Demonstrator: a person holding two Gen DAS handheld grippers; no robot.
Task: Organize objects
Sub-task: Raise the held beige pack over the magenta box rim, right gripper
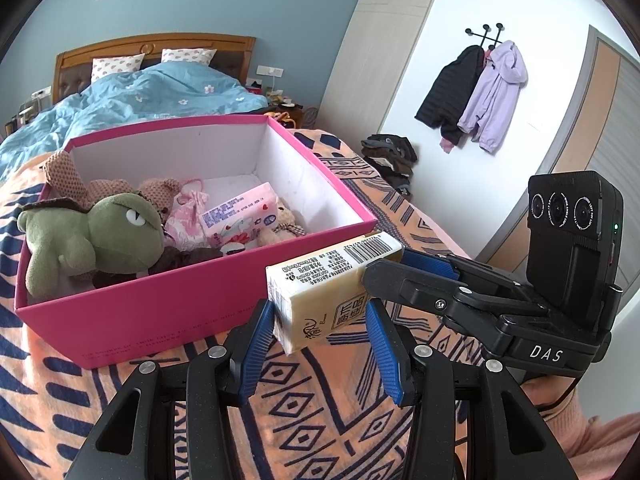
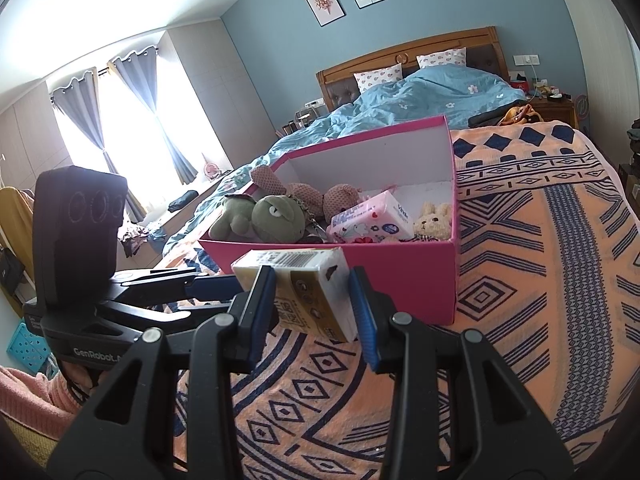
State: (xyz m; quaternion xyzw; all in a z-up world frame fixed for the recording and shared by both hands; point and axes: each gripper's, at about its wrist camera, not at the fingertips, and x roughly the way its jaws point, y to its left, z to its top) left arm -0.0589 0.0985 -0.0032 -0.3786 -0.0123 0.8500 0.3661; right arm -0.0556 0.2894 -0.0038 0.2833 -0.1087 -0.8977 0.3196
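A yellow tissue pack (image 1: 320, 292) (image 2: 308, 292) hangs just above the patterned blanket, in front of the pink box's near wall (image 1: 160, 312) (image 2: 400, 272). My left gripper (image 1: 320, 310) is shut on its near end, blue pads against both sides. From the right, my right gripper (image 1: 386, 266) (image 2: 312, 284) is shut on the barcode end. The open box holds a green plush frog (image 1: 104, 232) (image 2: 276, 216), a pink tissue pack (image 1: 240, 216) (image 2: 372, 216), a small cream bunny (image 2: 434, 220) and brown plush toys.
The box stands on an orange and navy blanket (image 1: 320, 412) (image 2: 540, 280) over the bed's foot. A blue duvet (image 1: 160, 92) lies behind. Coats (image 1: 480, 92) hang on the wall over a clothes pile (image 1: 392, 156). Pink sleeves (image 1: 600, 432) (image 2: 28, 392) show. A blue basket (image 2: 24, 344) sits low left.
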